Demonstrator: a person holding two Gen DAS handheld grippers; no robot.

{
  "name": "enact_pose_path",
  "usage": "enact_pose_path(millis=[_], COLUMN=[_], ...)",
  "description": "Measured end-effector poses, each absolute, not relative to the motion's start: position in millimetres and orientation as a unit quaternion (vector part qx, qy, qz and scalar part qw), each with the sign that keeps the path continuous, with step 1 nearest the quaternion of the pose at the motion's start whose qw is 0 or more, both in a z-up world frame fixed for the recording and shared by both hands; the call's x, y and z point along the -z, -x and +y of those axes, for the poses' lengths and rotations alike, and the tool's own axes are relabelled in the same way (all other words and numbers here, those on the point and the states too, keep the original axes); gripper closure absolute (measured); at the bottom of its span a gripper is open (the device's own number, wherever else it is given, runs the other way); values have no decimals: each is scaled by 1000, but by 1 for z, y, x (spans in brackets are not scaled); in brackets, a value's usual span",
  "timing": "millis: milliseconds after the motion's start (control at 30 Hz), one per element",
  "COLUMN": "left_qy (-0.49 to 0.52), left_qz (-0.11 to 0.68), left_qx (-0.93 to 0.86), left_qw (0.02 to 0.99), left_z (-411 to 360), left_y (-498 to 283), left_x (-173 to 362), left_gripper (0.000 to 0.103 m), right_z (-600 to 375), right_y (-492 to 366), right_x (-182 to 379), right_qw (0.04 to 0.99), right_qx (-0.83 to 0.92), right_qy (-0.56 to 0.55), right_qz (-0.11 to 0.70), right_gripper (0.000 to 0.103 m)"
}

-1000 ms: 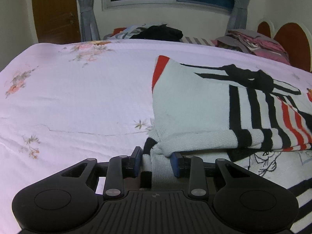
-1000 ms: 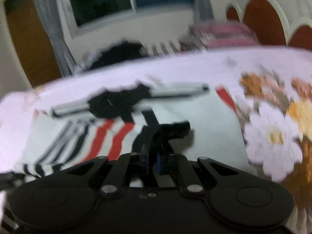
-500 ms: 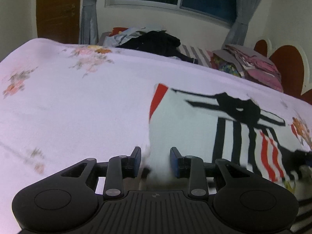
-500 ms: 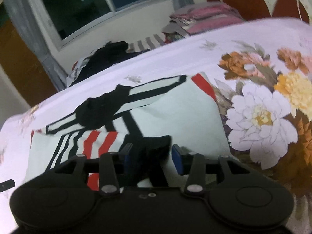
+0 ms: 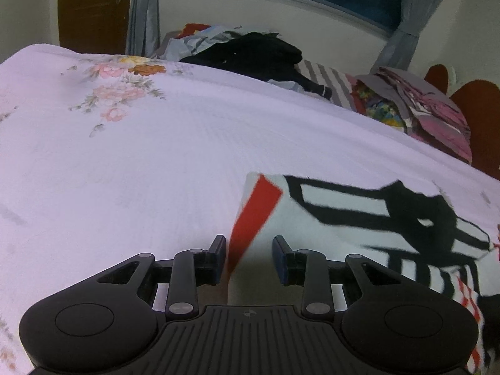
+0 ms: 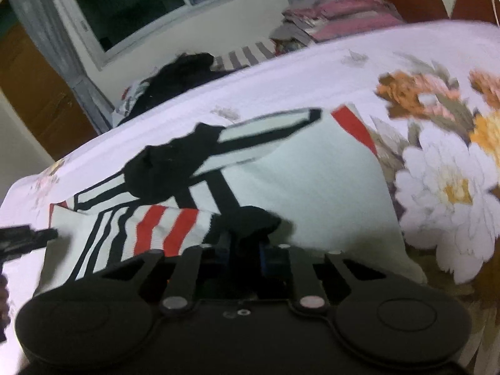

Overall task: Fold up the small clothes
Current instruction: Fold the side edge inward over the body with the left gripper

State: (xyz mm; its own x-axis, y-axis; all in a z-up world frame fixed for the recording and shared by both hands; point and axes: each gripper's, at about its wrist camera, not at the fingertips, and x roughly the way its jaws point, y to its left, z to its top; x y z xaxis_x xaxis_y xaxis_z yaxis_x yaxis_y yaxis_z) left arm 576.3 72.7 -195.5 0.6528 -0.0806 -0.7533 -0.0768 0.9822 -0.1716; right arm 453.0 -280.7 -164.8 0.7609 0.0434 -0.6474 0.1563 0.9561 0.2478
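Observation:
A small white knit sweater (image 5: pixel 343 228) with black and red stripes lies folded on the bed; it also shows in the right wrist view (image 6: pixel 306 184). My left gripper (image 5: pixel 248 257) is open above the sweater's left edge, with the red band between its fingers but not pinched. My right gripper (image 6: pixel 245 254) is shut on a black cuff (image 6: pixel 253 222) of the sweater at its near edge. The left gripper's tip (image 6: pixel 28 239) shows at the far left of the right wrist view.
The bed has a pale floral sheet (image 5: pixel 140 162). A heap of dark clothes (image 5: pixel 259 56) and a stack of folded pink clothes (image 5: pixel 434 115) lie along the far side under the window. A curved headboard (image 5: pixel 481 115) stands at the right.
My left gripper let go of the sweater's striped edge, rose and moved forward over the fold. My right gripper opened briefly and has closed again on the black cuff.

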Motion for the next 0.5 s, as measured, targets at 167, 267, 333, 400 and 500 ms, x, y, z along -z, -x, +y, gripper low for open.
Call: enact_pose_path(millis=[167,267,333,400,500], left_qy=[102,105,123,127,101], left_qz=[413,406,403,402,390], left_qx=[-29,-39,-43,-47,-38], left_qw=[905,907,906,906,914], left_z=[75,75,80,82,78], left_y=[-595,-600,-600,-596,-583], left_x=[207,210,211,208,196], left_gripper=[70,70,70,70,70], right_z=[-268,-278,-279,-280,-288], right_y=[-451,-466,-463,-461,-451], right_x=[152,179,179,174,163], right_qw=[950,927,931,933,939], right_qx=[46,70,70,70,82], right_qy=[-57,-66,-69,-74,-88], right_qz=[304,361,352,345,322], right_gripper=[91,93,93,89,79])
